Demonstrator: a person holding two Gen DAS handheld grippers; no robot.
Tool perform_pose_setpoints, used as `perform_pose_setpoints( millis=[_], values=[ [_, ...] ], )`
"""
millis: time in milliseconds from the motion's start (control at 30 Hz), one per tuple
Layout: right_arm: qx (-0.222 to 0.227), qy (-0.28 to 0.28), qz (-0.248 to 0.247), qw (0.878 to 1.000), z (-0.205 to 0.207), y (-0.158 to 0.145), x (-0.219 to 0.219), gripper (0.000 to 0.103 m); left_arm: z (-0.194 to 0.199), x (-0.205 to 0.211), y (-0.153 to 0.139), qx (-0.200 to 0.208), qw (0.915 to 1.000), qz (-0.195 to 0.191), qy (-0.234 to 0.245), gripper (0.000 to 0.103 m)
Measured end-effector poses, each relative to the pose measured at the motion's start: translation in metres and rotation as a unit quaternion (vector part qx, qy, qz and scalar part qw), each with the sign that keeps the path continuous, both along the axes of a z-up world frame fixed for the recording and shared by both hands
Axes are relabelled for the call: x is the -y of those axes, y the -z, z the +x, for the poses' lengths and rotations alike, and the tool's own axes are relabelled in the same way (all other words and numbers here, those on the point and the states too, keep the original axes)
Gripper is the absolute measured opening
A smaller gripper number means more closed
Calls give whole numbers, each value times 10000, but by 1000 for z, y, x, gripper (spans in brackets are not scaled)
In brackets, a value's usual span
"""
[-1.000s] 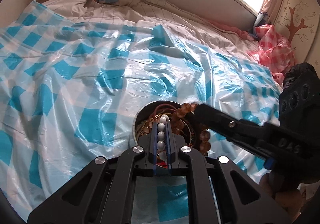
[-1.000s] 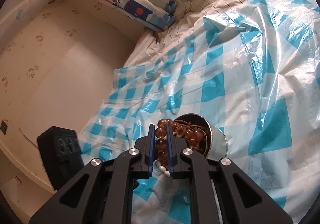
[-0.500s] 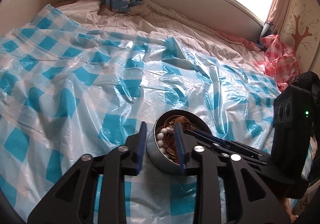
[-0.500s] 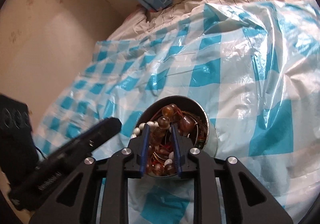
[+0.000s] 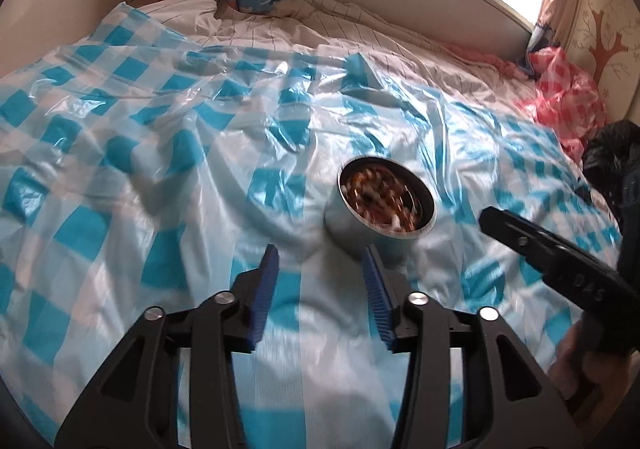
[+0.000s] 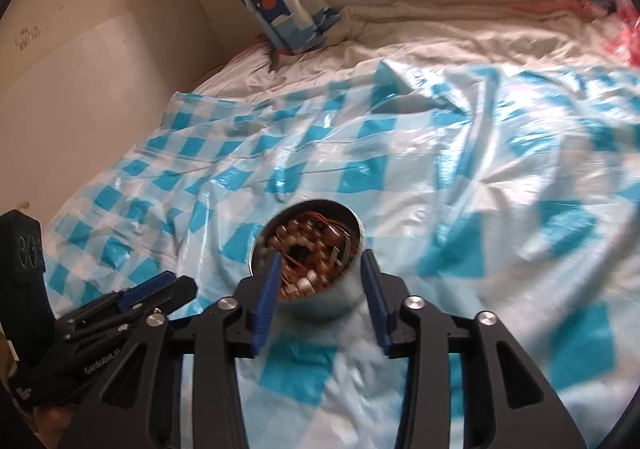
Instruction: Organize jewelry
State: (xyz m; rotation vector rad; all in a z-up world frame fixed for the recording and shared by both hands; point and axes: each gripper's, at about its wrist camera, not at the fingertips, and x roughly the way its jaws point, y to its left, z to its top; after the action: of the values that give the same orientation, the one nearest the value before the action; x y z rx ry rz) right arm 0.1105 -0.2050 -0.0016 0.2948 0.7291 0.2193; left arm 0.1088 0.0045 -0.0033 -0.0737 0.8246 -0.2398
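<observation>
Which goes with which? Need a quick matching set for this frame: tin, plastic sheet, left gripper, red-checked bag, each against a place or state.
Column A
1. round tin
2. blue-checked plastic sheet
3. left gripper
4. red-checked bag

Column B
a. bunched at the far corner of the bed under the tree decal
b. jaws open, nothing between the pads
c. spread over the bed
d. standing on the sheet, full of beads

Pairs: 1-d, 2-c, 3-b, 4-a

The left gripper's jaws have just been opening, and the beads lie in the tin.
</observation>
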Motion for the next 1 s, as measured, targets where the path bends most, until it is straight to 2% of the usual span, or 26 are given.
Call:
perform_pose_setpoints(
  millis=[233,467,567,700,1000],
  values=[
    [-113,426,-289,9986,-64,-11,9,45,-51,6,-10,89,9992,369,149,52],
    [213,599,-765,9950,-124,-29,-4,49,-91,6,-12,147,9990,391,125,54],
    [249,592,-778,9949,-139,-30,-11,49,-108,8,-17,226,9990,351,154,54],
    [401,587,-907,9933,-160,-31,-23,49,-127,11,-22,432,9977,492,194,55],
    [482,662,-896,9926,-176,-21,-20,51,-140,3,-15,591,9966,571,104,63]
  ],
)
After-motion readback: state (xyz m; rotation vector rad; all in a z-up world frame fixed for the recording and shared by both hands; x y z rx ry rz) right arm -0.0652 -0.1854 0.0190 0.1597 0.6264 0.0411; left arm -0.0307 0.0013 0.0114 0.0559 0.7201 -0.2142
